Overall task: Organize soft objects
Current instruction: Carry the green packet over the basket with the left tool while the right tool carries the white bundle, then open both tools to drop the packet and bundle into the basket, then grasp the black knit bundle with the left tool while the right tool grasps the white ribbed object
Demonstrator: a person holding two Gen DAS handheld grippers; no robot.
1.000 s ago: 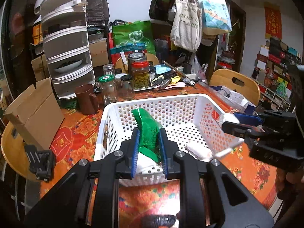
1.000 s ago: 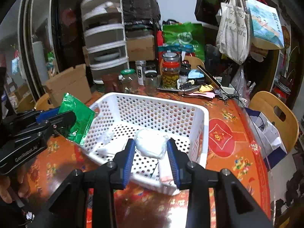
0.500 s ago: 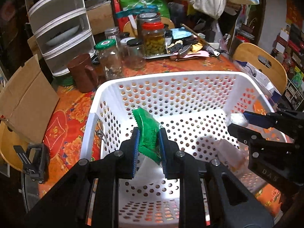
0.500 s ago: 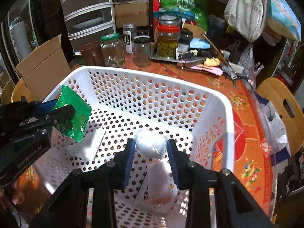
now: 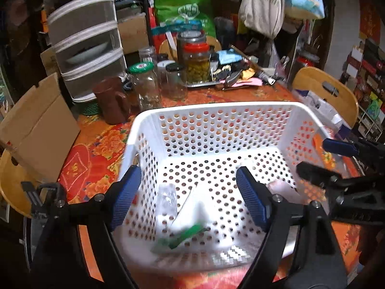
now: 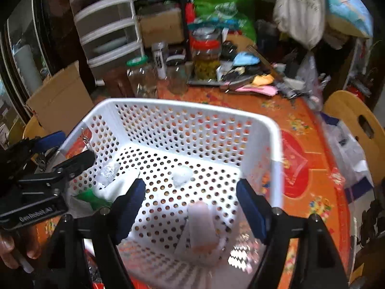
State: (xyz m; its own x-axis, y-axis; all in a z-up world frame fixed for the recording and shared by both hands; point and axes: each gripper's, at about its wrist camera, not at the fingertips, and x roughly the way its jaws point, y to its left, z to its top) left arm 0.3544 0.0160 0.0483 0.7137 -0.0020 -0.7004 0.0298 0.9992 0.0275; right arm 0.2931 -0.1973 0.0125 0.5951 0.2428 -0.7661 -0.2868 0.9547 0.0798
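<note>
Comparing w/ half a sec ago, left wrist view: left gripper [image 5: 189,196] had the green packet [image 5: 182,237] pinched between its pads; now the jaws are spread wide w/ nothing between them, and the packet lies blurred on the floor of the white basket [image 5: 216,109], near its front wall. Its long axis runs low-left to upper-right across the frame. A white packet [image 5: 192,213] lies just behind it, partly under, and a clear crinkly wrap [image 5: 168,197] sits just left of that. Right gripper [image 5: 312,159] shows at the right edge, also parted and empty, over the basket's right wall. Basket stands on an orange floral tablecloth [image 5: 96,149]; behind it a brown mug [image 5: 112,103], glass jars [image 5: 146,88], a white drawer tower [image 5: 84,48], cardboard box [image 5: 36,130] at left, wooden chair [image 5: 327,91] at right.

Right wrist view: right gripper [image 6: 190,203] earlier squeezed a white soft lump [image 6: 182,177]; now its jaws are wide apart, holding nothing, and the lump rests on the basket floor [image 6: 168,149] about mid-basket. A pinkish-white packet [image 6: 201,226] lies nearer, long axis pointing roughly away from the camera. Left gripper [image 6: 69,149] is at the left edge, parted, w/ the green packet [image 6: 89,197] below it by the basket's left wall. Frame is motion-blurred; the far end of the table is cluttered and bags [image 6: 300,7] hang behind.
</note>
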